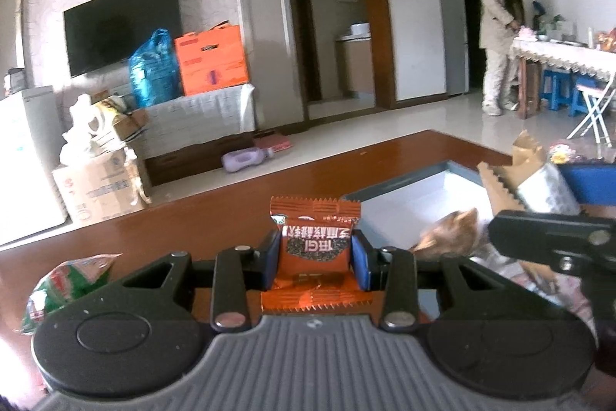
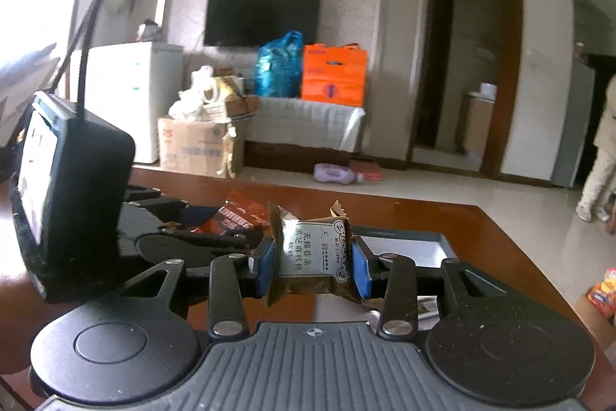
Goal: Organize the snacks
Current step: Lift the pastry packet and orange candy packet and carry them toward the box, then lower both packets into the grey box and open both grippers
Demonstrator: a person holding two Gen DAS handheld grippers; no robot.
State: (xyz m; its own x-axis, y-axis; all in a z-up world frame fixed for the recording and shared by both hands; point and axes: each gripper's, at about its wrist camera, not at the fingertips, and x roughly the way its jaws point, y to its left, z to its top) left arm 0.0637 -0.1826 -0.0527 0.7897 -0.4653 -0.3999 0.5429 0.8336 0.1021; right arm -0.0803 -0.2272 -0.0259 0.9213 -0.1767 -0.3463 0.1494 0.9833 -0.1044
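Note:
My left gripper [image 1: 315,259] is shut on an orange snack packet [image 1: 313,237], its blue pads pressing both sides, held above the brown table [image 1: 215,214]. My right gripper [image 2: 313,266] is shut on a brown-and-silver snack packet [image 2: 312,253], also lifted over the table. That same brown packet [image 1: 527,180] and the black right gripper body [image 1: 554,241] show at the right of the left wrist view. The left gripper body [image 2: 73,195] with the orange packet [image 2: 238,216] shows at the left of the right wrist view. An open box with a white inside [image 1: 415,195] [image 2: 415,247] lies just ahead.
A green snack bag [image 1: 65,286] lies on the table at the left; more wrapped snacks [image 1: 450,237] sit by the box. A blue tray [image 1: 593,183] stands at the far right. Beyond are a TV, boxes, bags, and a person [image 1: 498,37] at a far table.

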